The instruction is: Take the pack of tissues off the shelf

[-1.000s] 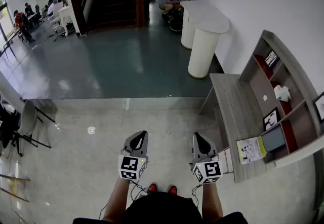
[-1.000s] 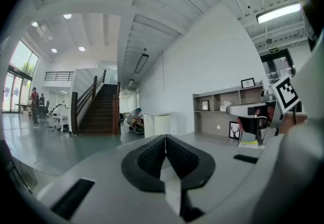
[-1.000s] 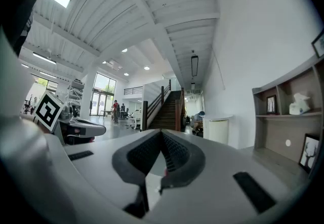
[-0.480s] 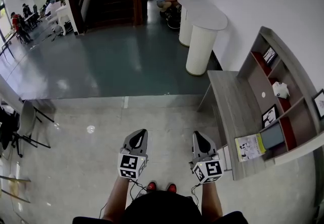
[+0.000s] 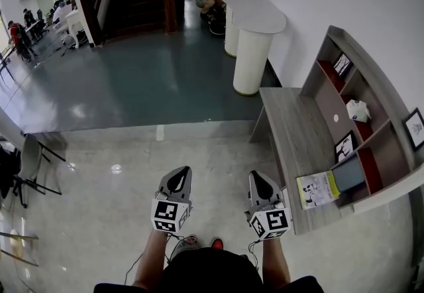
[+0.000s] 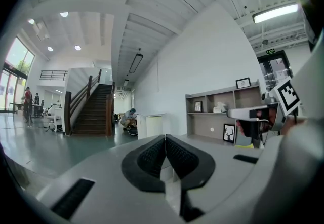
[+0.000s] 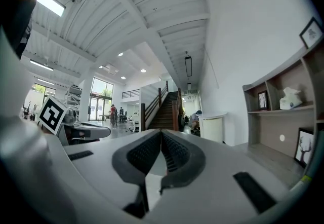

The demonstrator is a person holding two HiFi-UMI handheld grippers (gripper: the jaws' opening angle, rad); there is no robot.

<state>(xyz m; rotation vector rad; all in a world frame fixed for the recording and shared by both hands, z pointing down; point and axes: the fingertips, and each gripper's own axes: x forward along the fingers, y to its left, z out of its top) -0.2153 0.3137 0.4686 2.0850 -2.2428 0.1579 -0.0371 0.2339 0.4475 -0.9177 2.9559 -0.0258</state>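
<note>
The left gripper (image 5: 177,181) and right gripper (image 5: 260,183) hang side by side over the floor, jaws pressed together with nothing between them. The pack of tissues (image 5: 358,110) sits in a middle compartment of the shelf (image 5: 368,63), at two o'clock from the right gripper and well apart.

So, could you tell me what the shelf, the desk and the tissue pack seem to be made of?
Shelf: grey wood-look board, matt, with faint grain.
Desk: seemingly the same board, with grain streaks.
Tissue pack: probably soft plastic wrap, whitish; too small to be sure.
</note>
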